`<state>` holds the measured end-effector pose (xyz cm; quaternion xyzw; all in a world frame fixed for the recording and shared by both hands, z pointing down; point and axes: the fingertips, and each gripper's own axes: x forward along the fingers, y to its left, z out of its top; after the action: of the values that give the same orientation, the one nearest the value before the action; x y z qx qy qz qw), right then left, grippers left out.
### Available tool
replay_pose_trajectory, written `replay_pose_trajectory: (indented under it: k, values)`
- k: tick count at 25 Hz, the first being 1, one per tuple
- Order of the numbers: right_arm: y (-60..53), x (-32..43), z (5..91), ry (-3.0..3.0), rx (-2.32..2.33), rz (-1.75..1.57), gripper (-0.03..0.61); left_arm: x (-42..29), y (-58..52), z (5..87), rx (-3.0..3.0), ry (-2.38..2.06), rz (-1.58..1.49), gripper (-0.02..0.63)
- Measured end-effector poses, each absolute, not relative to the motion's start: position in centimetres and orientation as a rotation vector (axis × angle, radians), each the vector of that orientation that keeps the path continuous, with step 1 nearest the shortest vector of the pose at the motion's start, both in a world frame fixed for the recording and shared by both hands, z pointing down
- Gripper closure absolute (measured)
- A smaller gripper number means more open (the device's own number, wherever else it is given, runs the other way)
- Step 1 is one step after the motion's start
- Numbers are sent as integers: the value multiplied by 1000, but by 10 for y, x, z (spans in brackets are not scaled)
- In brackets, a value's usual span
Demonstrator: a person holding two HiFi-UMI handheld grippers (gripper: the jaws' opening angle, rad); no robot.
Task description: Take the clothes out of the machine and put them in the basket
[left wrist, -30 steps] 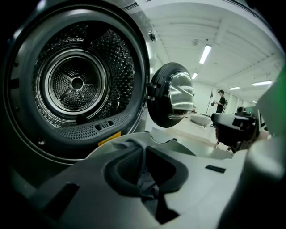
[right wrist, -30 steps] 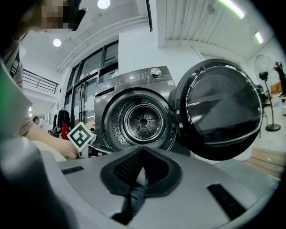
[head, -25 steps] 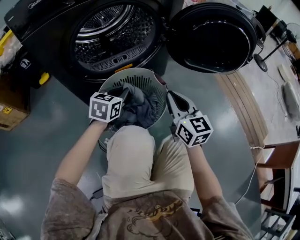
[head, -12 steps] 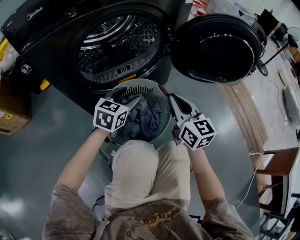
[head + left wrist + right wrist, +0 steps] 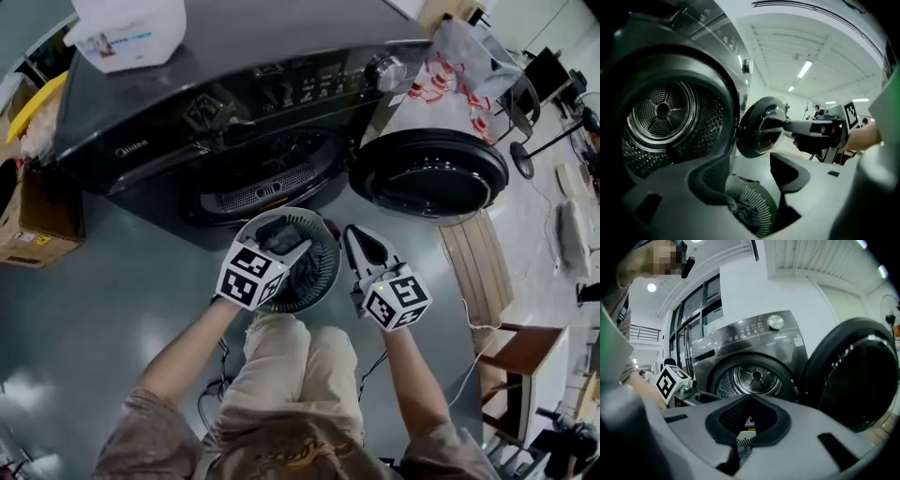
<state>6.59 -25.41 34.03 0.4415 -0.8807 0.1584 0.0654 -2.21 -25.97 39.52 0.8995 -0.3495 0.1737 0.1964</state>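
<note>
Head view: your left gripper (image 5: pixel 284 234) hangs over the basket (image 5: pixel 328 267). The basket sits on the floor just before the machine (image 5: pixel 234 103), whose door (image 5: pixel 428 173) is swung wide. Dark clothes (image 5: pixel 302 270) lie in the basket. Your right gripper (image 5: pixel 356 234) is just beside its rim.

Left gripper view: the 2 jaws stand apart, just been opening, nothing between them. Basket and clothes show below.

Right gripper view: jaws closed tip to tip, holding nothing. The drum (image 5: pixel 754 378) is straight ahead.

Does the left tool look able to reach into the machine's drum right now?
Probably yes: the door hangs open aside, the drum mouth looks clear, and the left tool, jaws just opened and empty, points at it over the basket.
</note>
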Motion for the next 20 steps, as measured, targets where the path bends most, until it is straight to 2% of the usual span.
replay_pose_trajectory:
  k: [12, 20]
  values:
    - [-244, 71, 37, -2594, 1381, 514, 580, -41, -247, 62, 2549, -911, 399, 359]
    - [-233, 44, -64, -2647, 1336, 416, 580, -38, -244, -70, 2659, -865, 266, 364]
